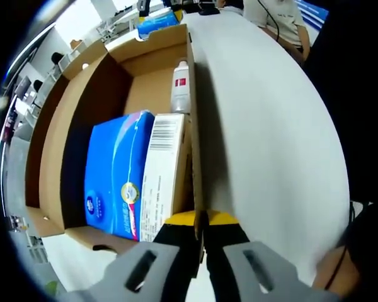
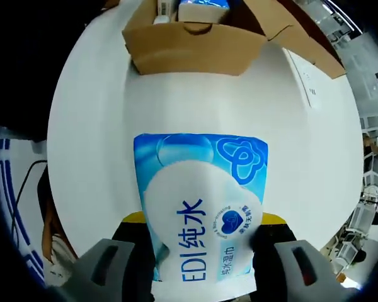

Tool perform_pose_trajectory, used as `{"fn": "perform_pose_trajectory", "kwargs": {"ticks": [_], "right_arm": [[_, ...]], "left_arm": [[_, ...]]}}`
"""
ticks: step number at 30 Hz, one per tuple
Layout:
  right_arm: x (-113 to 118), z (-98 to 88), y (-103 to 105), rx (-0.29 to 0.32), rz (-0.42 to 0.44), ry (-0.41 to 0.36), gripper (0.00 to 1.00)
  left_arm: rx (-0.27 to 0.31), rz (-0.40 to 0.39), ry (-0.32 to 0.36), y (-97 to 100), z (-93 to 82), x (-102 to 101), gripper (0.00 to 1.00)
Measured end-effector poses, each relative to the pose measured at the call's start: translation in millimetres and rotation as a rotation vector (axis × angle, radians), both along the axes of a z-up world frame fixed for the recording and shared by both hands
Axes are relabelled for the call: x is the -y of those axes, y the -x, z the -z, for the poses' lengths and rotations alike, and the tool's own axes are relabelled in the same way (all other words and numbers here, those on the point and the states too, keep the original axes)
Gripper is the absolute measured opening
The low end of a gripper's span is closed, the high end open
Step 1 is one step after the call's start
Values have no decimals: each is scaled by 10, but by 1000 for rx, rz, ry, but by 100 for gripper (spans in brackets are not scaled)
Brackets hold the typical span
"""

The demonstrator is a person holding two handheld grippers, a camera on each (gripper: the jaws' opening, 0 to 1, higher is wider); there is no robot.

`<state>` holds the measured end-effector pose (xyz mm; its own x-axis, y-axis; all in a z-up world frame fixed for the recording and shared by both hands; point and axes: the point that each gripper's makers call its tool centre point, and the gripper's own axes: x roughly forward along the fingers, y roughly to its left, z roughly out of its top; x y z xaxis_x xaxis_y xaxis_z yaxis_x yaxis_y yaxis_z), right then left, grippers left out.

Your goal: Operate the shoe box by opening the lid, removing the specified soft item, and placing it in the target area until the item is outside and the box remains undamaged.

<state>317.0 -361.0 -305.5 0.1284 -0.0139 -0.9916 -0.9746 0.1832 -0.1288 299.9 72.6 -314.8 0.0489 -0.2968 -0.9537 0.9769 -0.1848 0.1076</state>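
Observation:
An open cardboard shoe box [image 1: 82,107] lies on the white table [image 1: 271,126]. Inside are a blue tissue pack [image 1: 113,176], a white carton with a barcode [image 1: 164,170] and a small white bottle [image 1: 181,88]. My left gripper [image 1: 200,221] is shut on the box's right wall at its near end. My right gripper [image 2: 205,220] is shut on a soft blue-and-white wet-wipes pack [image 2: 195,182], held over the table outside the box [image 2: 189,47], which stands further off.
The box's opened lid flap [image 2: 302,44] spreads to the right. A person [image 1: 283,19] sits at the table's far side. A blue package [image 1: 157,24] lies behind the box. A dark cable [image 2: 25,182] runs off the table's edge.

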Motion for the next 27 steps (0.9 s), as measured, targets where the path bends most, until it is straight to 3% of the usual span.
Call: {"fn": "perform_pose_trajectory", "kwargs": {"ticks": [27], "right_arm": [[51,137,18,-27,-81,17,62]], "left_arm": [[6,-2,-15,0,21,-8,3]]}}
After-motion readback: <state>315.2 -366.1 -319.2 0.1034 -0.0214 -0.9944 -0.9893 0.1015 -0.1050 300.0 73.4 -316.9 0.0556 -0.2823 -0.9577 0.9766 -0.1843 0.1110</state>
